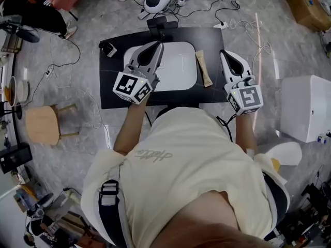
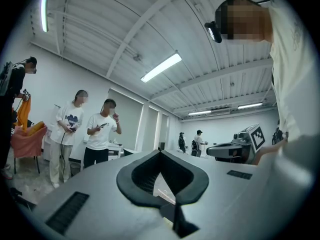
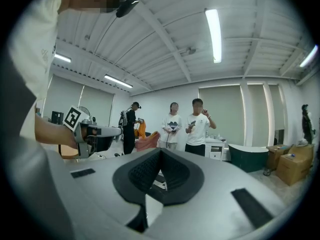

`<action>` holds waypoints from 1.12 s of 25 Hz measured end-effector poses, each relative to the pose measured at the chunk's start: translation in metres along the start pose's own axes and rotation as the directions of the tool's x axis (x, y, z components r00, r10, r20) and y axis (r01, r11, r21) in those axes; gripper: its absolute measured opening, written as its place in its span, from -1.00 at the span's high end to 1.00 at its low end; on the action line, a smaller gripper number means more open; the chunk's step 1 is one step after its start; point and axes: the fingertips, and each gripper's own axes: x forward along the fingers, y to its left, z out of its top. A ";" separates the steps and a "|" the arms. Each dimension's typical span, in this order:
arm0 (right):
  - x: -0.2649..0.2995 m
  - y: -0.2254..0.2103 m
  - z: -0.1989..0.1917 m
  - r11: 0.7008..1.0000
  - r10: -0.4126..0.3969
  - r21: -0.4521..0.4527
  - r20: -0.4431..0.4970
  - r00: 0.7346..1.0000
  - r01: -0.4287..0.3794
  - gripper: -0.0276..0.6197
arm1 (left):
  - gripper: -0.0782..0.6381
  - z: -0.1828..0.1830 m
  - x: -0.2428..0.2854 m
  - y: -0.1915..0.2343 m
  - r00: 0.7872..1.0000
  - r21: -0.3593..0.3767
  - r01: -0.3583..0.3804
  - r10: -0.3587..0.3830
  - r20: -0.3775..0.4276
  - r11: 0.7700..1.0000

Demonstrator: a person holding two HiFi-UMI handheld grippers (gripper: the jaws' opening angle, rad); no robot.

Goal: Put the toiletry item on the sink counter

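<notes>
With their tips pressed together, the jaws of your left gripper (image 2: 160, 152) are closed and hold nothing; only the hollow between the dark pads (image 2: 134, 176) shows behind the tips. The jaws of your right gripper (image 3: 161, 150) are the same: tips meeting, nothing gripped.

From your head camera, the left gripper hangs over the near left part of the white basin (image 1: 178, 66). The right gripper is held above the right end of the black sink counter (image 1: 109, 89). The toiletry item (image 1: 203, 68), a slim tan tube, lies flat on that counter just beside the basin's right edge, between the basin and your right gripper. It runs from far to near, and neither gripper touches it. A black faucet (image 1: 161, 27) stands at the far side of the basin, and a small dark object (image 1: 108, 48) sits on the counter's far left corner.

On the grey floor to the left, a round wooden stool (image 1: 44, 124) stands well apart from the counter. A white box (image 1: 305, 107) stands to the right. Cables (image 1: 243, 27) trail across the floor beyond the counter. Both gripper views show several people (image 3: 199, 126) standing farther off in the white-ceilinged room.
</notes>
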 end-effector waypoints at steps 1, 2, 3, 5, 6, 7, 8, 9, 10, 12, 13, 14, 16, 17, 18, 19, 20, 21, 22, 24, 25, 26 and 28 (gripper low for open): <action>0.001 0.000 0.000 1.000 0.002 0.001 0.003 1.000 -0.002 0.93 | 0.77 0.000 0.001 0.001 1.000 0.000 -0.001 0.001 0.001 1.000; 0.001 0.001 0.000 1.000 0.005 0.003 0.005 1.000 -0.005 0.93 | 0.77 0.001 0.001 0.001 1.000 0.002 -0.001 0.001 0.001 1.000; 0.002 0.002 0.000 1.000 0.007 0.004 0.006 1.000 -0.007 0.93 | 0.77 0.001 0.002 0.002 1.000 0.005 0.001 -0.001 -0.001 1.000; 0.002 0.004 0.001 1.000 0.008 0.005 0.008 1.000 -0.008 0.93 | 0.77 0.002 0.002 0.002 1.000 0.009 0.005 -0.005 -0.004 1.000; 0.002 0.004 0.002 1.000 0.006 0.004 0.009 1.000 -0.006 0.93 | 0.77 0.002 0.003 0.001 1.000 0.008 0.007 -0.007 -0.004 1.000; 0.001 0.004 0.003 1.000 0.004 0.004 0.010 1.000 -0.004 0.93 | 0.77 0.002 0.004 0.001 1.000 0.006 0.009 -0.009 -0.004 1.000; 0.001 0.004 0.003 1.000 0.002 0.005 0.010 1.000 -0.002 0.93 | 0.77 0.002 0.004 0.000 1.000 0.002 0.009 -0.009 -0.005 1.000; 0.001 0.003 0.003 1.000 0.001 0.006 0.010 1.000 -0.001 0.93 | 0.77 0.002 0.005 0.000 1.000 -0.001 0.009 -0.009 -0.004 1.000; 0.001 0.003 0.003 1.000 0.001 0.008 0.009 1.000 -0.001 0.93 | 0.77 0.001 0.006 0.000 1.000 -0.004 0.009 -0.009 -0.004 1.000; 0.001 0.001 0.000 1.000 0.001 0.010 0.004 1.000 -0.001 0.93 | 0.77 0.000 0.008 0.000 1.000 -0.005 0.013 -0.013 -0.003 1.000; 0.001 0.001 -0.001 1.000 0.001 0.011 0.002 1.000 -0.001 0.93 | 0.77 -0.002 0.008 -0.001 1.000 -0.005 0.015 -0.015 -0.003 1.000; 0.001 0.001 -0.002 1.000 0.002 0.011 -0.001 1.000 -0.002 0.93 | 0.77 -0.003 0.008 -0.001 1.000 -0.006 0.015 -0.015 -0.004 1.000; 0.000 0.002 -0.004 1.000 0.005 0.011 -0.008 1.000 -0.005 0.93 | 0.77 -0.006 0.006 -0.002 1.000 -0.013 0.010 -0.010 -0.006 1.000; 0.000 0.001 -0.005 1.000 0.006 0.012 -0.010 1.000 -0.006 0.93 | 0.77 -0.008 0.005 -0.002 1.000 -0.017 0.006 -0.007 -0.008 1.000; 0.001 0.001 -0.006 1.000 0.007 0.014 -0.013 1.000 -0.007 0.93 | 0.77 -0.009 0.004 -0.002 1.000 -0.021 0.002 -0.002 -0.010 1.000; 0.002 0.000 -0.007 1.000 0.009 0.017 -0.015 1.000 -0.008 0.93 | 0.77 -0.010 0.003 -0.002 1.000 -0.024 -0.002 0.002 -0.013 1.000; 0.003 0.000 -0.008 1.000 0.011 0.020 -0.018 1.000 -0.010 0.93 | 0.77 -0.012 0.002 -0.001 1.000 -0.026 -0.006 0.006 -0.016 1.000; 0.004 0.001 -0.010 1.000 0.014 0.021 -0.021 1.000 -0.013 0.93 | 0.77 -0.014 0.000 0.000 1.000 -0.027 -0.011 0.010 -0.020 1.000; 0.006 0.002 -0.012 1.000 0.018 0.021 -0.024 1.000 -0.017 0.93 | 0.77 -0.017 -0.002 0.002 1.000 -0.029 -0.017 0.016 -0.024 0.999; 0.007 0.005 -0.015 1.000 0.024 0.021 -0.029 0.999 -0.024 0.93 | 0.77 -0.022 -0.007 0.006 0.999 -0.037 -0.032 0.031 -0.031 0.999; 0.006 0.006 -0.017 0.999 0.026 0.022 -0.031 0.999 -0.026 0.93 | 0.77 -0.025 -0.009 0.006 0.999 -0.042 -0.038 0.037 -0.034 0.998; 0.005 0.007 -0.018 0.999 0.027 0.025 -0.032 0.999 -0.026 0.93 | 0.77 -0.026 -0.011 0.006 0.999 -0.045 -0.043 0.041 -0.036 0.998; 0.005 0.006 -0.019 0.999 0.028 0.027 -0.032 0.999 -0.028 0.93 | 0.77 -0.027 -0.011 0.005 0.998 -0.046 -0.044 0.042 -0.036 0.998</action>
